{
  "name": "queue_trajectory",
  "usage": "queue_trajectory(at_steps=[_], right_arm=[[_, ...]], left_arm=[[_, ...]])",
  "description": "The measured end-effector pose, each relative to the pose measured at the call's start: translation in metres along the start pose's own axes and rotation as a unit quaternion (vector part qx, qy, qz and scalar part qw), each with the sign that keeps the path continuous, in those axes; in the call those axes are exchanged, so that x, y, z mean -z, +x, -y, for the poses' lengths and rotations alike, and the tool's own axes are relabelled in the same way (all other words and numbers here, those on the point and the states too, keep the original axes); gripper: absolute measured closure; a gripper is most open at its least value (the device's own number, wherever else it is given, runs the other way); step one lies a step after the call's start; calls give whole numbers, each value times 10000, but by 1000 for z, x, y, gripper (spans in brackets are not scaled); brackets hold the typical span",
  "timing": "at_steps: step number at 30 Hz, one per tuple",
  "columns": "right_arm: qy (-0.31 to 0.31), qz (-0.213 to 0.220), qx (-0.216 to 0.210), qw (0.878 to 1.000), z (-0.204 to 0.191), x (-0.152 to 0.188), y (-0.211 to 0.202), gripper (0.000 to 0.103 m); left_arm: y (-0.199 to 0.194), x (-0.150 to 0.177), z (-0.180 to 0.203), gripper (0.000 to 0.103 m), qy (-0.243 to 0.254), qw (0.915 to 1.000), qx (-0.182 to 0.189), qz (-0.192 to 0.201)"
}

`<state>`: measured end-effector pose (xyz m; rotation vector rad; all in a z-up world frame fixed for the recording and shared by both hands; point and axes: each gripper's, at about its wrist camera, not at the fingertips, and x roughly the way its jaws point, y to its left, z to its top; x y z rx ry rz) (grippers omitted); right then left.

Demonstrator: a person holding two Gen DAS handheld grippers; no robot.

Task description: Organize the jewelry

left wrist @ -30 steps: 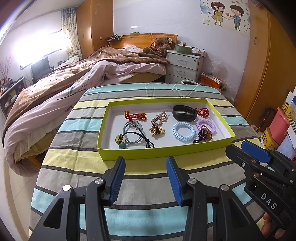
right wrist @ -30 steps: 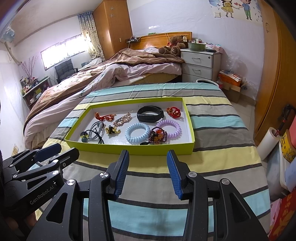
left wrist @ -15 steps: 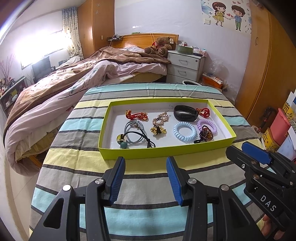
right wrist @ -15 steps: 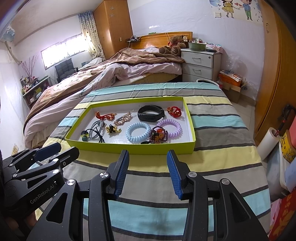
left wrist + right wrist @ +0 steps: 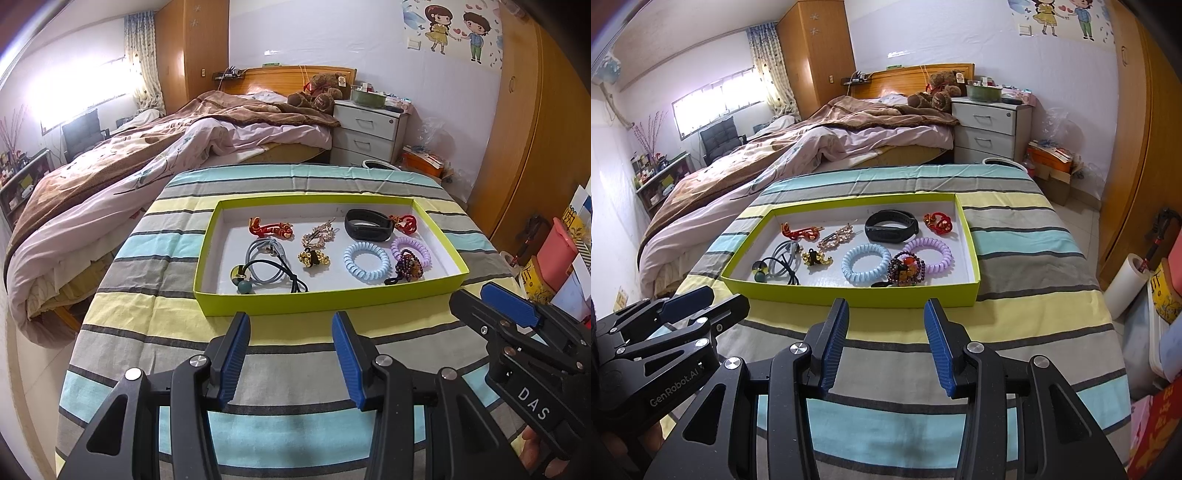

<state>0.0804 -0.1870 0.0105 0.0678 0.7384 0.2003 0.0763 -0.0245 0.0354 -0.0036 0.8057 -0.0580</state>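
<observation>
Jewelry in lime tray [image 5: 258, 304], left hand-held gripper [image 5: 290, 354] marked "GenRobot.AI" spread empty, right hand-held gripper [image 5: 886, 345] "DAS" likewise

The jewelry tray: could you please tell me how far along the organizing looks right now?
Done: every piece visible already lies inside the green tray, including the blue coil band, purple coil band and black wristband. In hand: nothing; the left gripper and right gripper hover open and empty in front of the tray. Left: the bead bracelet overlaps the purple band, and the hair ties are tangled, so sorting seems not yet begun.
</observation>
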Motion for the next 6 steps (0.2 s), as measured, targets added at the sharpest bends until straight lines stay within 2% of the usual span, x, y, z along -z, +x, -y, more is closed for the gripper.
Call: queue_trajectory(at_steps=[6], right_arm=[[7, 7, -9, 10000, 0, 0, 0, 60]], left_arm=[[-1, 0, -2, 57, -51, 10000, -16, 5]])
